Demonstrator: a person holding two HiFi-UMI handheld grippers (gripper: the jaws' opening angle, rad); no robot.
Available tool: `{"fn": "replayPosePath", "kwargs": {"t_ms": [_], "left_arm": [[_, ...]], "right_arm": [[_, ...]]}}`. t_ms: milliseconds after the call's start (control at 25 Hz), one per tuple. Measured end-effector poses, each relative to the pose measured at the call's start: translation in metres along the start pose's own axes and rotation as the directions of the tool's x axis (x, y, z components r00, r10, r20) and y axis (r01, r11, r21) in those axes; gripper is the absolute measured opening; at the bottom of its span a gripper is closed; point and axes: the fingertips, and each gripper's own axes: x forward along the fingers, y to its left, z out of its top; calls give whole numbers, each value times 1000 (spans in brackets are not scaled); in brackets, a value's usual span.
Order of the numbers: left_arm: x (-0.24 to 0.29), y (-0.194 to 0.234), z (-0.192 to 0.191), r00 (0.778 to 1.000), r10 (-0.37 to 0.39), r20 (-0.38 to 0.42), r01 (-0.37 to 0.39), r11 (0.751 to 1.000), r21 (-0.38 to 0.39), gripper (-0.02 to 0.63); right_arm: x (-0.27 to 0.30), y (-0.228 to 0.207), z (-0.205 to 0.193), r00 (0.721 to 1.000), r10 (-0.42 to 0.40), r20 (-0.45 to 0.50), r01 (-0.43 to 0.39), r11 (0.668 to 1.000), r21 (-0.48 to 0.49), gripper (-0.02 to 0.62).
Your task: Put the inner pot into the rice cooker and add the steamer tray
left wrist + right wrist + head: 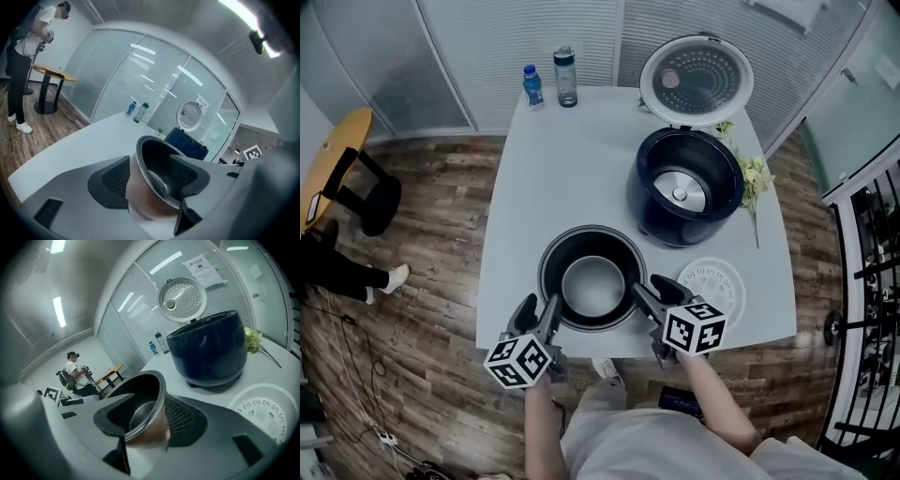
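Left gripper: jaws clamped across inner pot wall, one jaw inside rim, one outside. Right gripper: same clamp on opposite rim.

Inner pot: lower centre of head view, at table near edge; resting or just lifted, cannot tell; empty.

Step judged: two-sided pot pickup. Next move calls for level lift, carry toward upper right, centred descent into rice cooker.

Rice cooker: lid raised, cavity empty. Steamer tray: flat at lower right, untouched.
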Motion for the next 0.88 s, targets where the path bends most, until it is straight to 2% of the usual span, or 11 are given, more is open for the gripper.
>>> {"fn": "replayPosePath", "kwargs": {"t_ms": [240, 400, 440, 480, 520, 560, 880], "left_arm": [[21, 0, 3, 999, -25, -19, 25, 1000, 0, 260], [28, 4, 4, 999, -14, -29, 14, 1000, 5, 246], [29, 6, 3, 1000, -1, -30, 1, 1000, 7, 228], [29, 9, 2, 999, 14, -32, -14, 1000, 10, 177], [29, 12, 2, 999, 26, -35, -25, 1000, 12, 98], [29, 13, 1, 999, 29, -36, -29, 1000, 8, 93], [28, 14, 1, 999, 26, -28, -27, 999, -39, 81]], "right_arm": [[18, -13, -1, 999, -45, -11, 45, 999, -9, 215], [30, -15, -2, 998, -55, -18, 55, 998, -25, 210], [32, -15, -4, 998, -60, -20, 60, 998, -31, 208], [34, -16, -5, 997, -70, -22, 69, 997, -39, 199], [35, -16, -6, 997, -80, -21, 79, 996, -46, 161], [36, -16, -6, 996, -87, -20, 86, 995, -50, 141], [35, -17, -7, 997, -81, -15, 81, 997, 13, 118]]}}
